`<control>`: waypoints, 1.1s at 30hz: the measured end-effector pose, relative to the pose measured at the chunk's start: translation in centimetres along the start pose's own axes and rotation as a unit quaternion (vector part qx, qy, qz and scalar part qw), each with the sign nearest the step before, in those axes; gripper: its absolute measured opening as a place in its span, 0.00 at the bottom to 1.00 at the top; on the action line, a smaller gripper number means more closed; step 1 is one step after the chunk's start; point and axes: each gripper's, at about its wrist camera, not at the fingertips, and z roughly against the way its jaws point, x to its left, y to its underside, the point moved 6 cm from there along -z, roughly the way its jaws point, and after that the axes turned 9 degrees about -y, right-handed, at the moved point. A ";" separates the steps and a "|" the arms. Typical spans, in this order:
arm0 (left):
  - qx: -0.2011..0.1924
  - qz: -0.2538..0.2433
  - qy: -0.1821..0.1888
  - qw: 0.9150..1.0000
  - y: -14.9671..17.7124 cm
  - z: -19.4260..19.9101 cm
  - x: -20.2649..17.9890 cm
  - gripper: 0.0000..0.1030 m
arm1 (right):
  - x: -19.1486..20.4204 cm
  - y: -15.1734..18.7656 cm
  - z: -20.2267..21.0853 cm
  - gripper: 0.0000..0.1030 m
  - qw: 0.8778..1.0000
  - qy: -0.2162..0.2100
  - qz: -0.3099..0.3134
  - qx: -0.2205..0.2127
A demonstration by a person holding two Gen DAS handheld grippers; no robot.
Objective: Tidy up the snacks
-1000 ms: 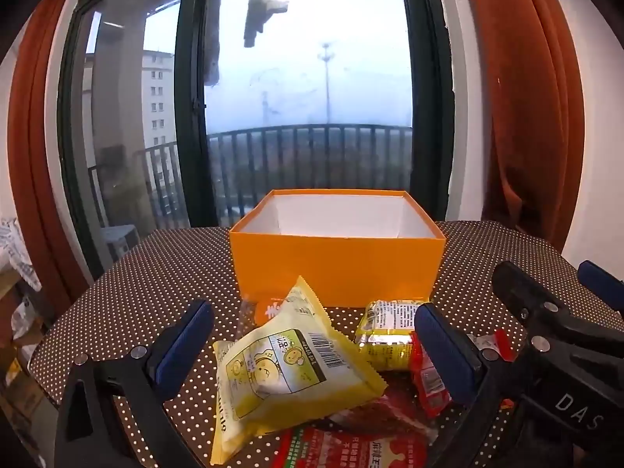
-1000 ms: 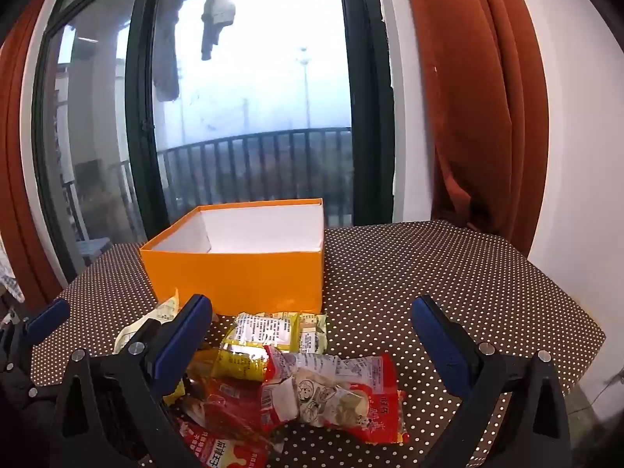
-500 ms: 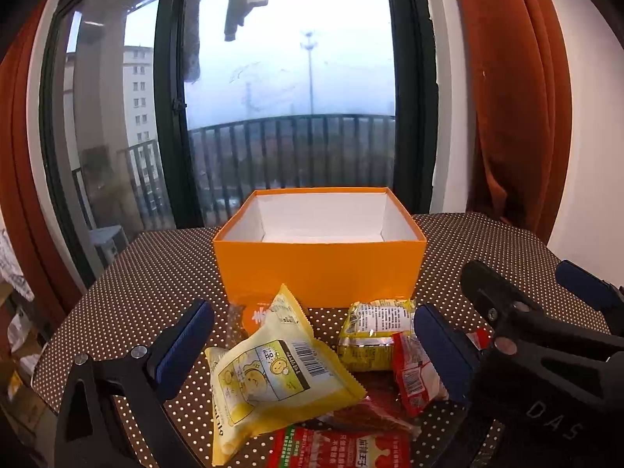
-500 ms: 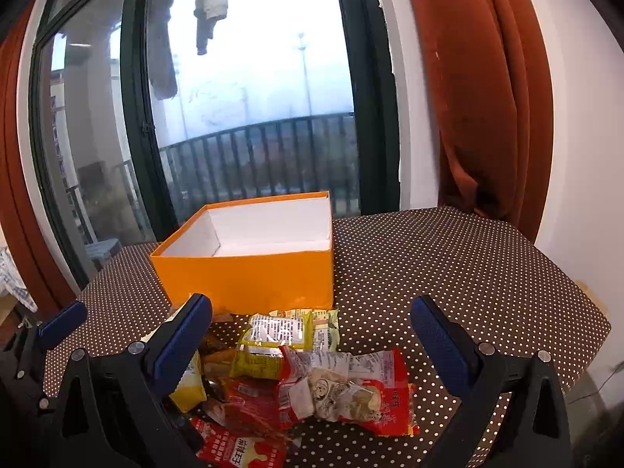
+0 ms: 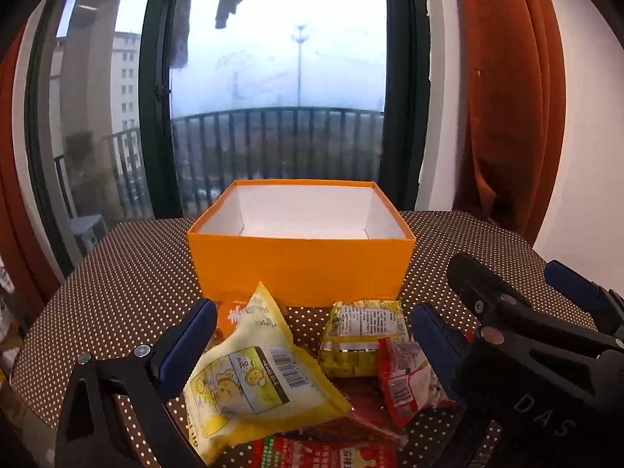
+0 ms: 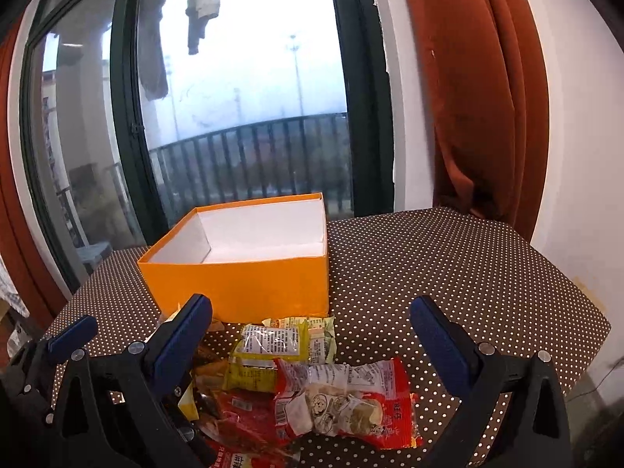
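On the left, the left gripper point(image 5: 312, 335) is hovering low over the near edge of the counter point(image 5: 128, 273), its blue-padded fingers point(image 5: 187, 339) standing wide apart with nothing between the pads. A puffy yellow snack bag point(image 5: 253, 378) is lying in the gap between those fingers, tilted up on one corner and showing a barcode, touched by neither pad as far as the left wrist view shows. Just behind it an orange packet point(image 5: 234, 312) is peeking out against the foot of the orange box point(image 5: 300, 269). The box is sitting open in the middle of the dotted brown counter, its white inside bare. To the right of the yellow bag a yellow-green packet point(image 5: 362, 335) is lying flat just in front of the box, and a small red packet point(image 5: 405, 382) is overlapping its near edge. More red wrappers point(image 5: 323, 448) are lying under the pile at the bottom of the view.

Farther right, the right gripper point(image 6: 312, 335) is hanging over the same heap, its fingers point(image 6: 440, 339) also spread wide and holding nothing. In the right wrist view a red and clear packet point(image 6: 347, 401) is lying between them, nearest the camera, with the yellow-green packet behind it. The counter to the right of the pile is showing only its dotted cloth, with a rust curtain point(image 6: 483, 89) hanging beyond.
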 end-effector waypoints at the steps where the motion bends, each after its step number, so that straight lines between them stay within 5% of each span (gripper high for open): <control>1: -0.001 -0.001 0.001 1.000 -0.1 -0.1 0.0 0.97 | 0.0 -0.1 -0.1 1.00 1.000 0.000 0.001 0.001; 33: 0.005 0.003 0.019 1.000 -0.5 -0.5 -0.6 0.94 | -0.1 -0.4 -0.3 0.99 1.000 0.007 -0.007 0.004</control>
